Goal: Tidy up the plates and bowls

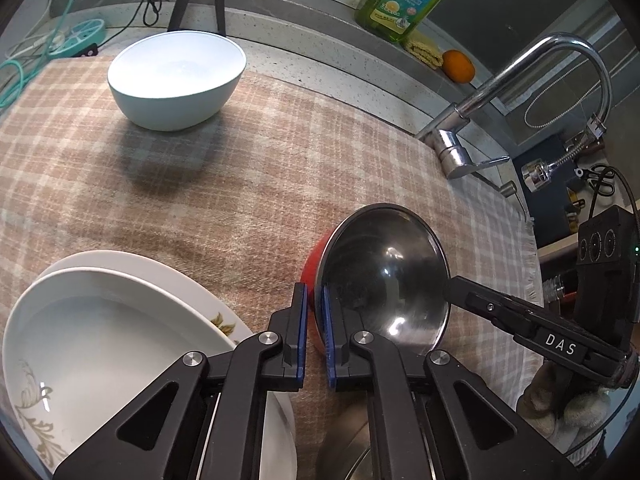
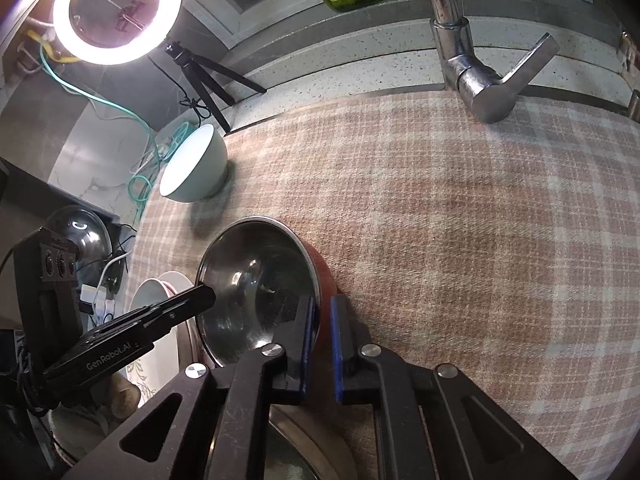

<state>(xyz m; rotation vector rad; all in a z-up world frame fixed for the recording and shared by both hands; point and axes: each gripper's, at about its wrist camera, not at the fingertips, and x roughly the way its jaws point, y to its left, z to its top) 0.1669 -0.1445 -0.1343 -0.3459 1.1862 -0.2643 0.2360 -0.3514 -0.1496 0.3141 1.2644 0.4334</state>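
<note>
Both grippers clamp the rim of the red steel-lined bowl (image 1: pixel 384 276): the left gripper (image 1: pixel 315 336) on its near-left edge, the right gripper (image 2: pixel 322 340) on the opposite edge, each with jaws narrowed onto the thin wall. Lift evenly with both hands so the bowl stays level and neither pad slips. Both grippers pitch steeply downward toward the table (image 1: pixel 248 184). The stacked plates (image 1: pixel 100 344) sit left of the bowl; the pale bowl (image 1: pixel 176 80) stands well beyond it.
</note>
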